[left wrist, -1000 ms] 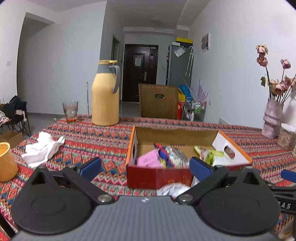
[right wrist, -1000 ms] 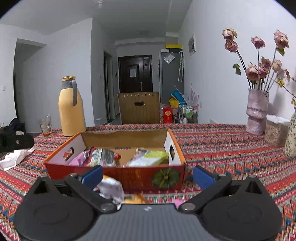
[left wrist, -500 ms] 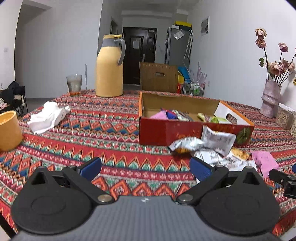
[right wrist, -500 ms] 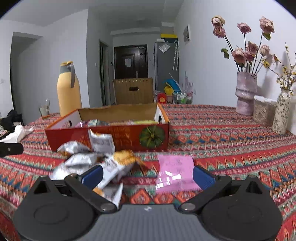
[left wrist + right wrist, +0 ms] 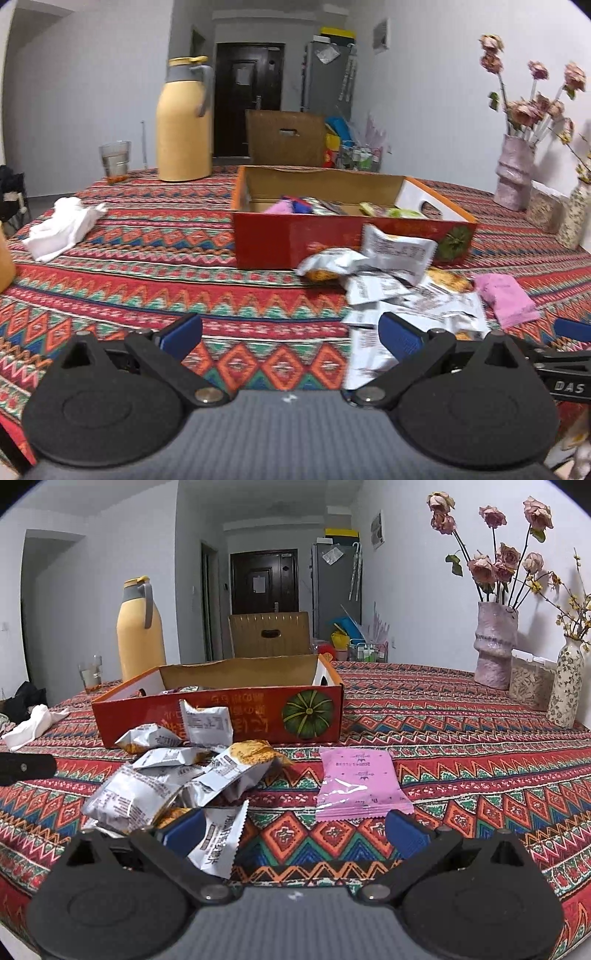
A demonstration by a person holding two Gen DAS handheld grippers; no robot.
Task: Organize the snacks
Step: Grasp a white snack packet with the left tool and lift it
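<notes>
Snack packets (image 5: 173, 775) crowd the red box (image 5: 236, 716) front edge, pink packet (image 5: 360, 784) apart.

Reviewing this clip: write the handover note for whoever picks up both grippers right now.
Left gripper: open, empty, above the tablecloth.
Right gripper: open, empty, facing the loose snacks.
Red box: some snacks already inside.
Left to do: pile of silver packets and one pink packet lie on the cloth in front of the box; all need boxing. The pink one lies apart, so it looks the easiest first pick.
</notes>
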